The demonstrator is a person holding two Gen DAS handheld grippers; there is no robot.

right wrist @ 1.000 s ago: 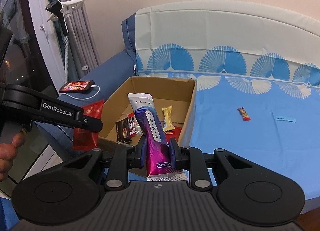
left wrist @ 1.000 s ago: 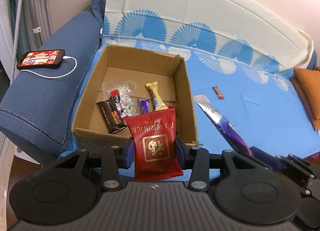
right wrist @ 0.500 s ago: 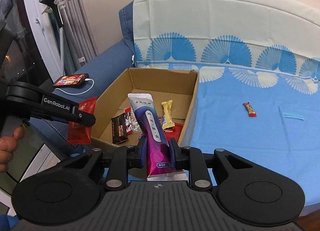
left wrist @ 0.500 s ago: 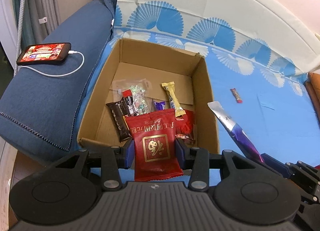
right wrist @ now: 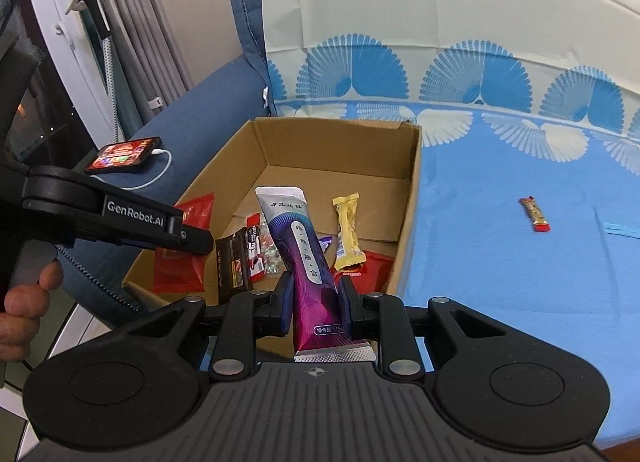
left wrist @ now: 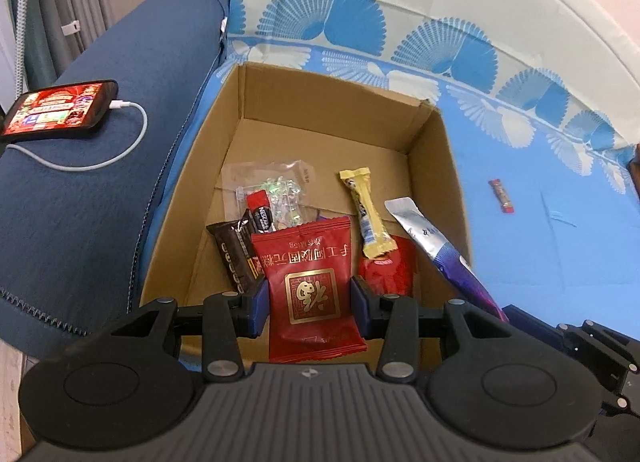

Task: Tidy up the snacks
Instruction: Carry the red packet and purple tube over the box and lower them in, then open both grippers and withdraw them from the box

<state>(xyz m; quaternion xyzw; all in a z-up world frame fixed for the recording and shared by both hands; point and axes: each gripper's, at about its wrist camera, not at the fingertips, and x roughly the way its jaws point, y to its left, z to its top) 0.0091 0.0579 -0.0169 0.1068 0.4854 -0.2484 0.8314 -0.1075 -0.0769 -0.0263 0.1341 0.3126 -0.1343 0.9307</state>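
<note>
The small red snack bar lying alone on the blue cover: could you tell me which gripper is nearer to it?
Right. The right gripper, shut on the purple pouch, is on the snack bar's side of the cardboard box; the left gripper, shut on the red packet, is farther away.

Purple wrapper [right wrist: 326, 243] mostly hidden

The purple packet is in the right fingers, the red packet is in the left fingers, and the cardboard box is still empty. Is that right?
Not quite. The purple packet is in the right gripper and the red packet in the left gripper, but the cardboard box is not empty. The left wrist view shows snacks already inside, such as a yellow bar and a dark brown bar.
</note>
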